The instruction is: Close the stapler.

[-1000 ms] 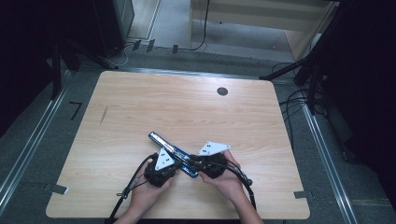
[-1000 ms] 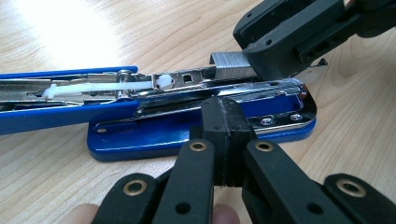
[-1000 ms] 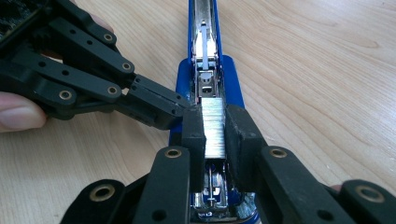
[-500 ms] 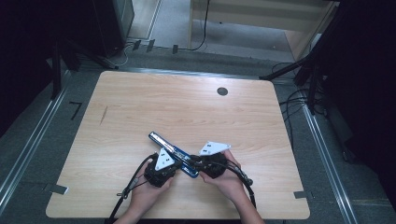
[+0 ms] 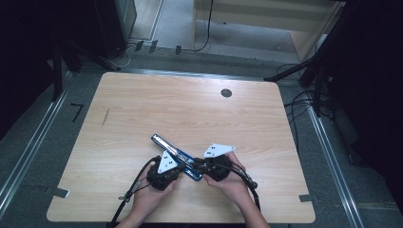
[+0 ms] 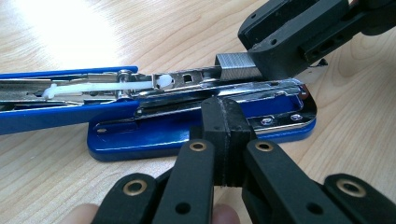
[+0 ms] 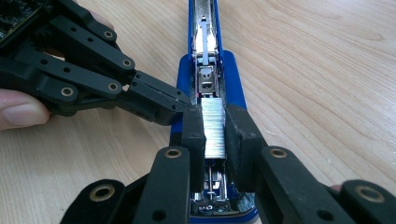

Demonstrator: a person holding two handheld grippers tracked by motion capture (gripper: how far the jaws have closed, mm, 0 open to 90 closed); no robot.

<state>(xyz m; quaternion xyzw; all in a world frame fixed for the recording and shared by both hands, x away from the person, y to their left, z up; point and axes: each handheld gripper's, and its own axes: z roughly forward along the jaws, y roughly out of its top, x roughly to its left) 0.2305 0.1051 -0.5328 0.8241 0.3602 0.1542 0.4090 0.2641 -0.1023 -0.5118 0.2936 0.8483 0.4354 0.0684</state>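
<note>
Blue stapler (image 5: 176, 157) lies opened on the surface; the right claw (image 7: 214, 126) grips a staple strip (image 7: 213, 127) over its channel, not yet seated. Left claw (image 6: 227, 135), clenched empty, steadies the base.

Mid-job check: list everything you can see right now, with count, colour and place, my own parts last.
stapler: one, blue and chrome, opened flat, near table edge between the grippers
staples: one silver strip, over the stapler's open channel, between the right gripper's jaws
table: one, light wood, with a dark round grommet at the far side
tape: grey strips on the floor at the table's near corners
left gripper: one, black, shut, tips at the stapler base
right gripper: one, black, shut on staples
hands: two, at the near edge
</note>
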